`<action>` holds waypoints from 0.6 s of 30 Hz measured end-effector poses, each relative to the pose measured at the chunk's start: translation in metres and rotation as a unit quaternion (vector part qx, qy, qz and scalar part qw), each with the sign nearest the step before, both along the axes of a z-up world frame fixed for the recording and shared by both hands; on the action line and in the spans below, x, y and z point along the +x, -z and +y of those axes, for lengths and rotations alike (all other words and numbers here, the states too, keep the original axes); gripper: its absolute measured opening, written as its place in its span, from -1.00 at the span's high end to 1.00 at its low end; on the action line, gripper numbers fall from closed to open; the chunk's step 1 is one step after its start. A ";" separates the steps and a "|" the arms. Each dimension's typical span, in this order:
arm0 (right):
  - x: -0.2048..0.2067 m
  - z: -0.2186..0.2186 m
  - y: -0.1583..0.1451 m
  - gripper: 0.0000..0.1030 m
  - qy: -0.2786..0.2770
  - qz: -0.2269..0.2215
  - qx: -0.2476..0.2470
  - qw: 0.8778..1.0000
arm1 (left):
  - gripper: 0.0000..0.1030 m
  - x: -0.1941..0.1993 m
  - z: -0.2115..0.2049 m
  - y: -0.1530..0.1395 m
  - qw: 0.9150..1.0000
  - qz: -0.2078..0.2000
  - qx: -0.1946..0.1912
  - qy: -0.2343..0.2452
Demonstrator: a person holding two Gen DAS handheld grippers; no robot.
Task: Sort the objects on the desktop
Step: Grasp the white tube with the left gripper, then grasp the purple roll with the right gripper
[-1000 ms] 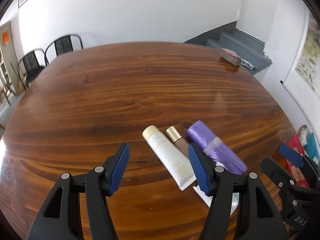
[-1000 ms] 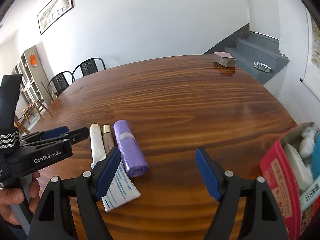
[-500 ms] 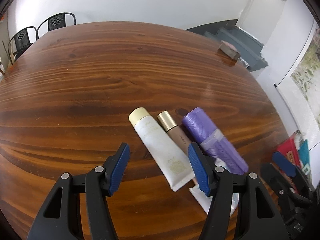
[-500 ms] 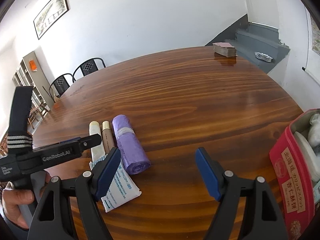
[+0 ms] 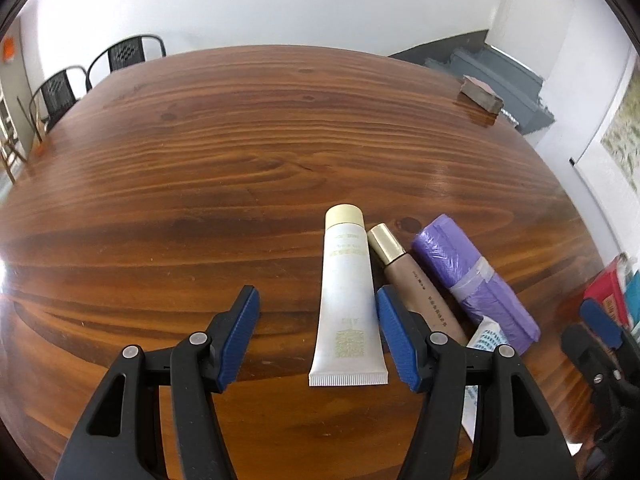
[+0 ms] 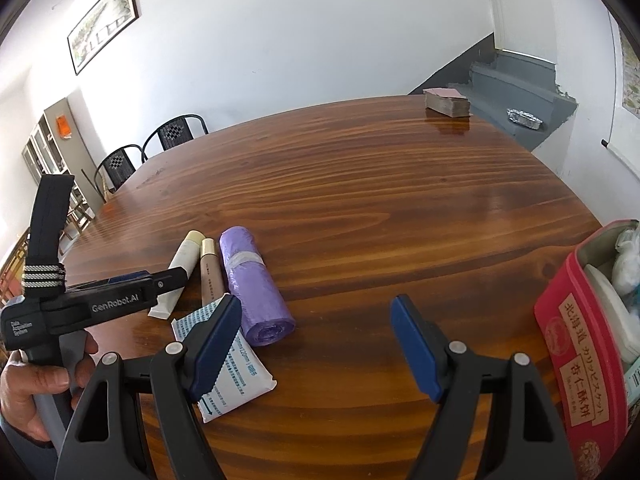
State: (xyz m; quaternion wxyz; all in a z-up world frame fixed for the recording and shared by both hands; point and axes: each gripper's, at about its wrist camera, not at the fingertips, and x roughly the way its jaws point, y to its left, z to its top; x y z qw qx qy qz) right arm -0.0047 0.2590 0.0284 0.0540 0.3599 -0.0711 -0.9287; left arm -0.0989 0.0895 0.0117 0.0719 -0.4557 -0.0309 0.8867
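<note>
The left gripper [image 5: 316, 334] has its jaws wide apart, holding nothing. In the lower middle of its view a white tube [image 5: 347, 300] lies flat on the wooden table [image 5: 240, 152], next to a brown tube [image 5: 412, 284] and a purple bag roll [image 5: 472, 276]. The right gripper [image 6: 316, 344] is wide too, over bare wood. A red tin [image 6: 580, 344] sits at lower right.

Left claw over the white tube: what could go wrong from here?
The left claw stands open around the white tube, but its right pad sits close to the brown tube; closing may nudge or pinch that too. The tube's flat crimped end may also slip from the pads.
</note>
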 end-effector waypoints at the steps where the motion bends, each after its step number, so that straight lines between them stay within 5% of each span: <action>1: 0.000 0.000 0.000 -0.56 -0.001 0.001 -0.001 1.000 | -0.25 0.000 0.002 0.001 1.000 0.003 -0.005 0.006; 5: 0.000 0.000 0.000 -0.56 -0.006 0.002 -0.001 1.000 | -0.22 0.000 0.011 0.004 0.999 0.020 -0.029 0.024; 8: 0.000 -0.001 0.000 -0.56 -0.009 0.004 -0.002 1.000 | 0.42 0.001 0.013 0.003 0.999 0.025 -0.035 0.033; 18: -0.005 -0.016 -0.002 -0.56 -0.033 0.009 0.011 0.999 | 0.41 0.009 0.004 -0.024 0.998 0.056 0.001 0.026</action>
